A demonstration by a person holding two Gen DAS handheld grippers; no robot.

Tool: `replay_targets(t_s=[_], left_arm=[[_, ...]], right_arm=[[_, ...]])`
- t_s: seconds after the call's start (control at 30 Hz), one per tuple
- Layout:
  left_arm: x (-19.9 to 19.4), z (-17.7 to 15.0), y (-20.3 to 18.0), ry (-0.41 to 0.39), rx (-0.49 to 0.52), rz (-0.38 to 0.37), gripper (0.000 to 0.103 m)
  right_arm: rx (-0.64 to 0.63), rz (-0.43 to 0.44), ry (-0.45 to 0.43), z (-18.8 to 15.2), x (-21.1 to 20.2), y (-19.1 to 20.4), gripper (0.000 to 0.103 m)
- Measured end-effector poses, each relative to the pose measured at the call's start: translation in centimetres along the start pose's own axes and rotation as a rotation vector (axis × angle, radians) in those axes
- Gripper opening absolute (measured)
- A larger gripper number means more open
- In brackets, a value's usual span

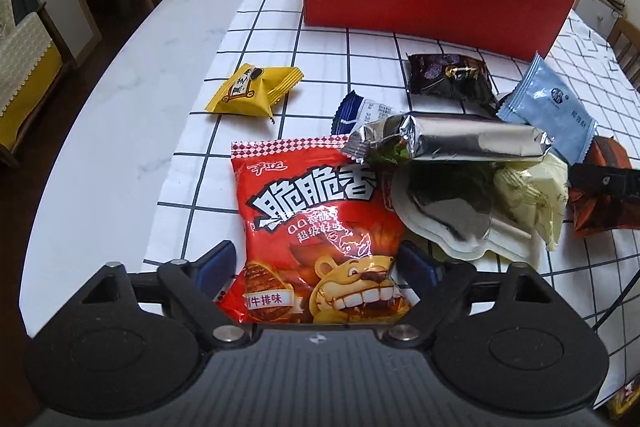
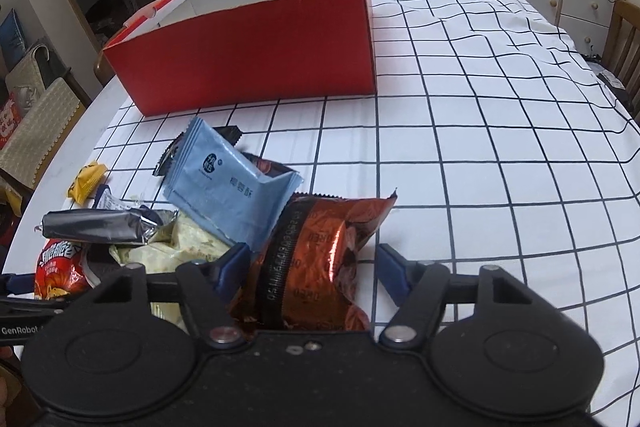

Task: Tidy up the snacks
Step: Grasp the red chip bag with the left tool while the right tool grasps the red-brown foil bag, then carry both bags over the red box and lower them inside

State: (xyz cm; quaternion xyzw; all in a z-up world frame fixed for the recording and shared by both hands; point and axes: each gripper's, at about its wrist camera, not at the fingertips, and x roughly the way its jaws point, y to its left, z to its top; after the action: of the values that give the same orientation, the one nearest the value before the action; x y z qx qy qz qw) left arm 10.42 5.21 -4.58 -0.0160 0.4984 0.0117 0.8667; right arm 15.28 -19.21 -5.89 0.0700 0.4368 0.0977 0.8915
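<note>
At the far left we see a small yellow pillow-shaped snack packet lying by itself at the edge of the white black-gridded tablecloth, well apart from the heap. Next comes our left gripper, its blue pads standing on either side of the lower part of a glossy red crisp bag with a cartoon lion; the left pad sits right at the bag's edge, though we cannot tell whether either pad presses it. To the right lies the pile: a crinkled silver foil bar wrapper across a pale yellow-green pouch, with a dark purple-black packet and a light blue flat sachet behind. Further right, our right gripper straddles a shiny copper-brown foil snack bag with a black band; its left pad touches the bag, while the right pad stands clear. Beyond the heap the open red cardboard box with a white inside stands on the cloth.
</note>
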Motion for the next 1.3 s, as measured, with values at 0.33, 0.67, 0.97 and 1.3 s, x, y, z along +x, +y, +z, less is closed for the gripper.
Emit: replay_targets(t_s=[0.33, 0.67, 0.97, 1.3], left_arm=[[-0.6, -0.4, 0.8, -0.033, -0.044, -0.026, 0.072], [-1.3, -0.9, 1.8, -0.048, -0.078, -0.026, 0.069], [-3.1, -1.3, 2.9, -0.087, -0.102, -0.019, 0.069], [-7.1, 1.1, 3.3, -0.209, -0.076, 0.004, 0.069]], right_arm=[[-0.024, -0.005, -0.042, -0.5, -0.6, 0.1, 0.049], [-0.002, 0.003, -0.088, -1.1, -2.2, -0.5, 0.044], [0.006, 0.025, -0.124, -1.3, -3.8, -0.7, 0.044], [-0.006, 0.053, -0.187, 0.3, -6.2, -0.5, 0.044]])
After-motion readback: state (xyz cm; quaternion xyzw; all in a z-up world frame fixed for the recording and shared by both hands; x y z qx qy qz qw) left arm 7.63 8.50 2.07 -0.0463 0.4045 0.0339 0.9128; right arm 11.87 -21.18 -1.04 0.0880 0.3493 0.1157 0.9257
